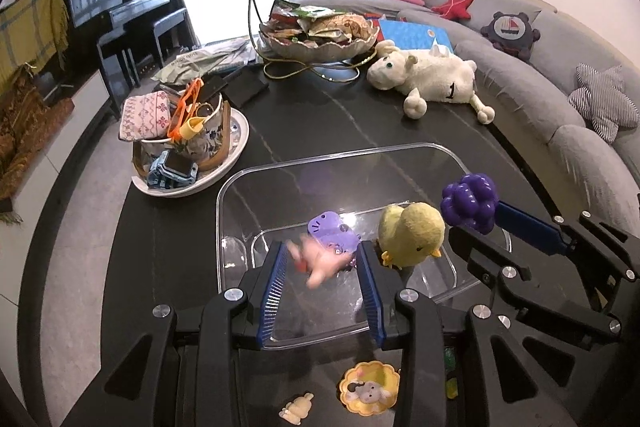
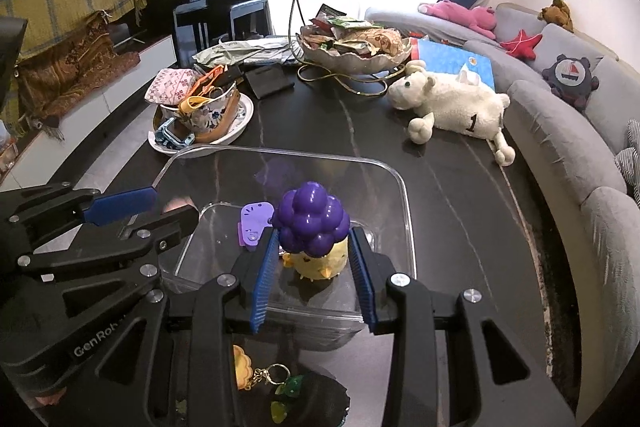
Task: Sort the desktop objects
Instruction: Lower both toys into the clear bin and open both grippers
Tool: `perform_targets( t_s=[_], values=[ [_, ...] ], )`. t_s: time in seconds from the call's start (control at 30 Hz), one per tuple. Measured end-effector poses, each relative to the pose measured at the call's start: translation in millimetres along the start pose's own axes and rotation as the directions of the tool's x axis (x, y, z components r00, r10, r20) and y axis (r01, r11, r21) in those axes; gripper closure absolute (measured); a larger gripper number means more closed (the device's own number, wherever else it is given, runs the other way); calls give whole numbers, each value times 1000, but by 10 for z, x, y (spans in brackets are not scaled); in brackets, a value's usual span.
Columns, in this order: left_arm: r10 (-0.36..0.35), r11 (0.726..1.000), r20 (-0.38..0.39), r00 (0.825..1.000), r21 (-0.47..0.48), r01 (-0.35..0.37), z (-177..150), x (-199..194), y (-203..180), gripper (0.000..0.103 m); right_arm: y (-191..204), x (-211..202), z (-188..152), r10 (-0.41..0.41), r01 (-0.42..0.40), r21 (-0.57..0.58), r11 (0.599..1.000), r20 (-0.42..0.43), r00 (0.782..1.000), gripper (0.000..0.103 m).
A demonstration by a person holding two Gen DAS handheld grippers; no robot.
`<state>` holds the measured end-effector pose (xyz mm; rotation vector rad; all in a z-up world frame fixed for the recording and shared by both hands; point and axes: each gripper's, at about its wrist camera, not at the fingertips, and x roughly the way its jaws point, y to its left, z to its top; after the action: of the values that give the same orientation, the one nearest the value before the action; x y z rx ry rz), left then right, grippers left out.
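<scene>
A clear plastic bin [image 1: 340, 155] [image 2: 280, 151] stands on the dark table. Inside lie a yellow chick plush [image 1: 412, 235] [image 2: 316, 261] and a purple flat piece [image 1: 328, 227] [image 2: 254, 223]. My left gripper [image 1: 322, 247] [image 2: 176, 205] hangs over the bin's near side. A small pink figure [image 1: 320, 261] shows blurred between its blue pads [image 1: 274, 291], loose rather than pinched. To its right, my right gripper [image 2: 314, 233] [image 1: 474, 223] is shut on a purple grape toy [image 2: 310, 223] [image 1: 470, 203], held just above the chick.
A white plush sheep [image 1: 432, 75] lies at the back right. A plate with a cup and clutter [image 1: 192, 147] sits left of the bin, and a tiered snack bowl [image 1: 320, 31] stands behind. A yellow keychain [image 1: 370, 387] and beige figure [image 1: 296, 409] lie at the near edge.
</scene>
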<state>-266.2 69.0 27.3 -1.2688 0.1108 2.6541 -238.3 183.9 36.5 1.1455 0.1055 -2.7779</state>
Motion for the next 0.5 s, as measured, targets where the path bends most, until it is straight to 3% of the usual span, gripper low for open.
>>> perform_targets(
  t_s=[0.1,0.2,0.5],
  values=[
    [5,1000,-2,1000,-13,-5,19,-10,65,56,-53,3,10,9,-9,30,999,-1,1000,58],
    [-29,998,2,1000,-50,29,28,-46,154,44,-121,-25,24,13,-14,61,998,8,1000,55],
    [-21,999,15,1000,-44,22,-13,-205,159,40,-101,-147,32,11,-12,61,998,24,1000,54]
  ],
)
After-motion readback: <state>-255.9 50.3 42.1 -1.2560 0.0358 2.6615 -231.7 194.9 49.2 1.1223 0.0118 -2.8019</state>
